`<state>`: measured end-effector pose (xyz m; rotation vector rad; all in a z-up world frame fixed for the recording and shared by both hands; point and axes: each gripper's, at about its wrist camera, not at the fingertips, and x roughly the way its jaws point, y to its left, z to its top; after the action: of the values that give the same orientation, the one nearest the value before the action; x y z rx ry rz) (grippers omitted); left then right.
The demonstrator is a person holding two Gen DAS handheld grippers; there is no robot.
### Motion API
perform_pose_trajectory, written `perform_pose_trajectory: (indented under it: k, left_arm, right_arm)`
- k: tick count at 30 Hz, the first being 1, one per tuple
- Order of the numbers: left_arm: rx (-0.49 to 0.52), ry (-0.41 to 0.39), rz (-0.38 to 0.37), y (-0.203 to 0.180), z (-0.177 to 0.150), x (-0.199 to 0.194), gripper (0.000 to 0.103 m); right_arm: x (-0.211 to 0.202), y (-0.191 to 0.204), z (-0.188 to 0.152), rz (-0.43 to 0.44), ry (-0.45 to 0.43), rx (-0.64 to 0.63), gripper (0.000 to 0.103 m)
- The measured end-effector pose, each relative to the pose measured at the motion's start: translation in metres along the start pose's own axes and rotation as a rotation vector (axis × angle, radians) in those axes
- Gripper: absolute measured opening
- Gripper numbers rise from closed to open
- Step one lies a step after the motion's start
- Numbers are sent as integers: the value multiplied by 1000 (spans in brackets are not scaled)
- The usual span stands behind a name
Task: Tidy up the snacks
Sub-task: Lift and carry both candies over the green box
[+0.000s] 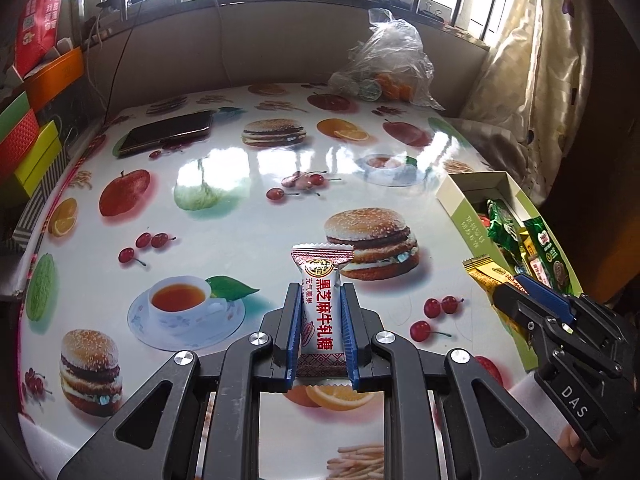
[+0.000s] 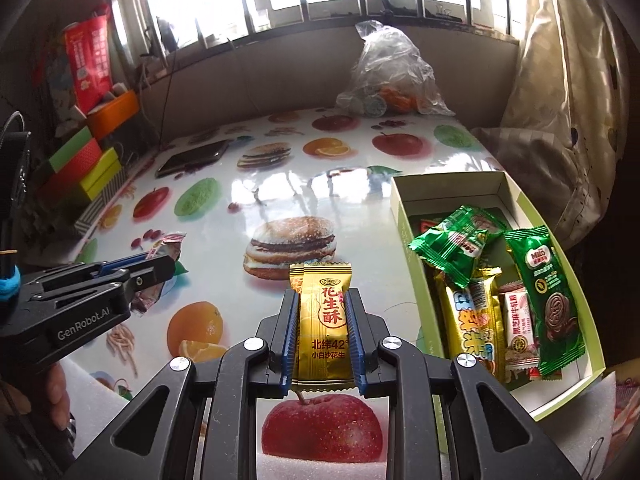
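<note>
While both hands hang above the table (image 2: 248, 200), each gripper carries one sweet. The left gripper (image 1: 320, 300) has its jaws clamped on a white nougat candy (image 1: 320, 304) with red lettering, held upright between the blue pads, clear of the fruit-and-burger print. The right gripper (image 2: 322, 308) has its jaws closed on a gold peanut crisp packet (image 2: 324, 320), also lifted off the table.

The landmark here is the open cardboard box (image 2: 404, 216), pale green outside and white inside, lying near the table's right edge. The gold packet hangs just left of the box, beside its long wall; the white nougat is farther to the left of the box, well apart from it. Inside the box lie several wrapped snacks: a green foil packet (image 2: 456, 244) on top toward the middle, a long green Milo biscuit packet (image 2: 548, 296) along the right wall, a yellow bar (image 2: 474, 336) and a small white nougat piece (image 2: 518, 328) at the near end. The far end of the box shows bare white floor.

Beyond the box, at the table's far edge, sits a crumpled clear plastic bag (image 2: 388, 68) with orange fruit inside. Far to the left of the box a dark phone (image 2: 192, 158) lies flat.
</note>
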<state>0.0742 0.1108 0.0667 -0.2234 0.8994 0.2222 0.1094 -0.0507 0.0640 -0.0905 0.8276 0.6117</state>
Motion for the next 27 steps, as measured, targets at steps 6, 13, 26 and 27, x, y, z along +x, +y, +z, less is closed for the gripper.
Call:
perform_pose_trajectory:
  k: [6, 13, 26, 27]
  left_arm:
    - [44, -17, -40, -24, 10, -4, 19]
    - [91, -31, -89, -51, 20, -6, 20]
    - [157, -32, -150, -96, 31, -2, 20]
    - [160, -31, -154, -100, 31, -2, 20]
  right_arm:
    - [-22, -20, 5, -38, -48, 41, 22]
    - [-40, -44, 4, -84, -72, 80, 22]
    - [-59, -78, 1, -147, -98, 134, 22]
    - [-60, -80, 0, -152, -98, 138, 22]
